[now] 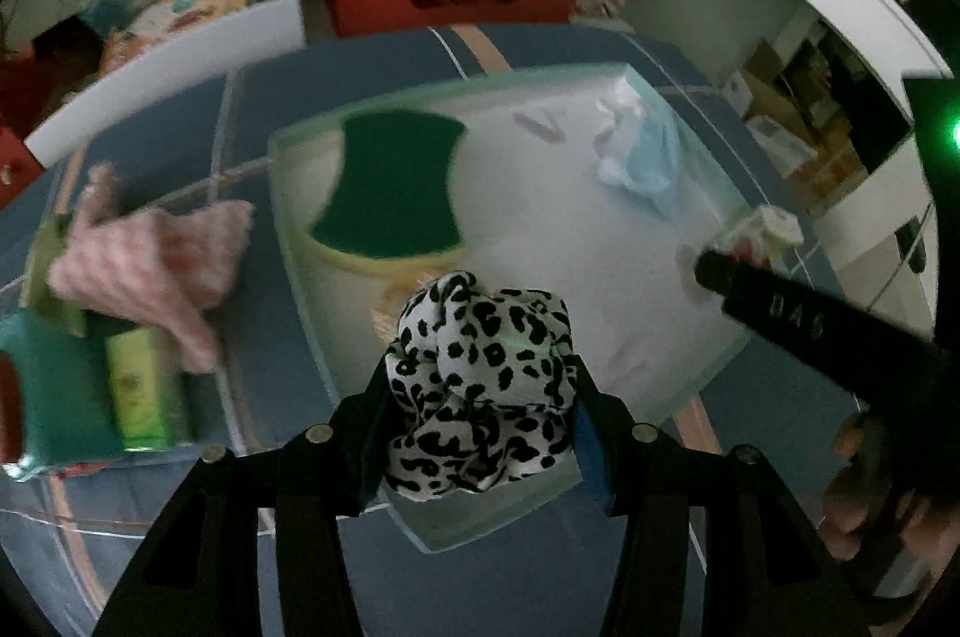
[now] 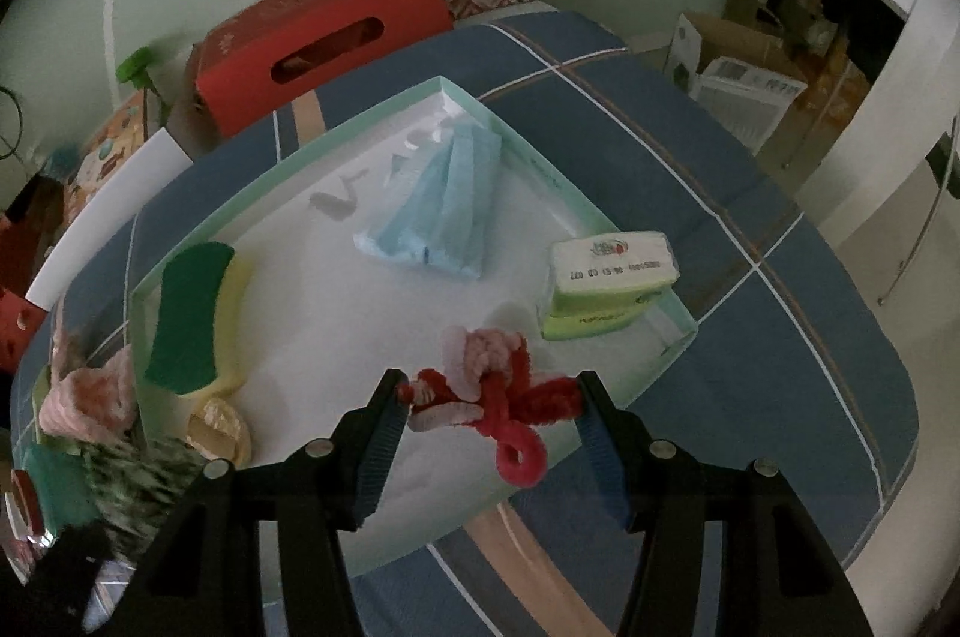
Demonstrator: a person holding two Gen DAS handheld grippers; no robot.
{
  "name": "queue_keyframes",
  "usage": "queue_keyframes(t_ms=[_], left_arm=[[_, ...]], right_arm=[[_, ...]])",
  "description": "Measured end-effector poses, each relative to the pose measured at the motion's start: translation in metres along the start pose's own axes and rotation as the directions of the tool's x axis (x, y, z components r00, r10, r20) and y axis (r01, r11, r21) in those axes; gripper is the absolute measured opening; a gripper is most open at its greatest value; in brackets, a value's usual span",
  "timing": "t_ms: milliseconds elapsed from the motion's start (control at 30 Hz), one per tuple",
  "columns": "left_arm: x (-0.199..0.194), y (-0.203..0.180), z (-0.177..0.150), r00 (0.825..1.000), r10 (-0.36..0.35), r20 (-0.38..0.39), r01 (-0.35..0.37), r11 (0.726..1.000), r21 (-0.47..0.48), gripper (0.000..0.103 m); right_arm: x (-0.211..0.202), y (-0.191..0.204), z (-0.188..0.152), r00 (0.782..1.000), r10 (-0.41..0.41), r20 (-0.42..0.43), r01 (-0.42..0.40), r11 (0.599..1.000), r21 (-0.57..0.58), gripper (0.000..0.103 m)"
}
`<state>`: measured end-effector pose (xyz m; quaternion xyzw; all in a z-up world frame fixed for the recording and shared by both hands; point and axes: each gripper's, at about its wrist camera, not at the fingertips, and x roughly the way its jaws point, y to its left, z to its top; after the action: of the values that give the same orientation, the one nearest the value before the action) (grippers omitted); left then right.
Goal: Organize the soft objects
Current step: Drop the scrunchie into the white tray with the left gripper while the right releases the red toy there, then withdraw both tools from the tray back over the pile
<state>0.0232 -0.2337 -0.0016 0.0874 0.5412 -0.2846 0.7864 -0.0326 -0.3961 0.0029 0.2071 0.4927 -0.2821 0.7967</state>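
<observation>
A leopard-print fabric bundle (image 1: pixel 480 349) fills the gap of my left gripper (image 1: pixel 483 379), which is shut on it over the near corner of a pale green tray (image 1: pixel 600 241). In the tray lie a green and yellow sponge (image 1: pixel 390 181) and a blue face mask (image 1: pixel 642 157). My right gripper (image 2: pixel 489 397) is shut on a red and pink chenille twist (image 2: pixel 510 391), held above the tray's (image 2: pixel 336 325) near edge. A tissue pack (image 2: pixel 606 283) stands at the tray's right side. A black finger (image 1: pixel 774 307) of the right gripper shows in the left wrist view.
A pink cloth (image 1: pixel 150 265) and green packets (image 1: pixel 138 385) lie on the blue plaid tablecloth (image 2: pixel 750 337) left of the tray. A red cardboard box (image 2: pixel 312 37) and patterned boxes stand behind the table. A white board (image 2: pixel 108 211) leans at the far left.
</observation>
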Motion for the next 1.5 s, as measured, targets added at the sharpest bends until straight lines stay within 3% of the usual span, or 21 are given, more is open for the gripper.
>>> queue_keyframes(t_ms=[100, 167, 300, 633, 867, 967, 1067, 1233, 1333, 1500], left_arm=[[0.006, -0.003, -0.002, 1.000, 0.001, -0.011, -0.001, 1.000, 0.000, 0.082], [0.005, -0.001, -0.004, 1.000, 0.017, 0.003, -0.017, 1.000, -0.011, 0.085], [0.001, 0.008, -0.006, 1.000, 0.024, 0.001, -0.024, 0.999, -0.041, 0.094], [-0.031, 0.053, -0.012, 0.999, 0.035, 0.039, -0.028, 0.985, -0.170, 0.094], [-0.072, 0.091, -0.019, 0.988, 0.107, 0.107, -0.080, 0.969, -0.232, 0.094], [-0.090, 0.111, -0.020, 0.984, 0.111, 0.142, -0.068, 0.959, -0.276, 0.094], [-0.105, 0.134, -0.022, 0.975, 0.138, 0.172, -0.074, 0.939, -0.336, 0.094], [-0.130, 0.183, -0.036, 0.953, 0.240, 0.187, -0.132, 0.881, -0.455, 0.094], [-0.135, 0.211, -0.048, 0.950, 0.256, 0.177, -0.128, 0.839, -0.528, 0.094], [-0.135, 0.228, -0.058, 0.948, 0.266, 0.174, -0.122, 0.809, -0.575, 0.094]], right_arm=[[-0.001, -0.001, 0.001, 1.000, -0.006, 0.005, 0.006, 1.000, 0.009, 0.064], [-0.001, -0.001, 0.002, 1.000, -0.010, 0.009, 0.010, 1.000, 0.015, 0.075], [-0.006, -0.004, 0.003, 1.000, -0.010, 0.026, 0.009, 0.999, 0.035, 0.076], [-0.017, 0.004, 0.001, 0.999, 0.001, 0.048, -0.002, 1.000, 0.020, 0.076], [-0.016, 0.033, -0.006, 0.999, 0.016, 0.032, -0.014, 0.998, -0.057, 0.076], [-0.020, 0.048, -0.009, 0.999, 0.031, 0.041, -0.027, 0.995, -0.096, 0.076], [-0.024, 0.065, -0.012, 0.997, 0.053, 0.050, -0.046, 0.989, -0.139, 0.076], [-0.030, 0.090, -0.020, 0.994, 0.090, 0.054, -0.077, 0.976, -0.202, 0.076], [-0.031, 0.105, -0.025, 0.993, 0.107, 0.052, -0.091, 0.967, -0.237, 0.076], [-0.037, 0.141, -0.041, 0.988, 0.146, 0.041, -0.126, 0.939, -0.320, 0.076]])
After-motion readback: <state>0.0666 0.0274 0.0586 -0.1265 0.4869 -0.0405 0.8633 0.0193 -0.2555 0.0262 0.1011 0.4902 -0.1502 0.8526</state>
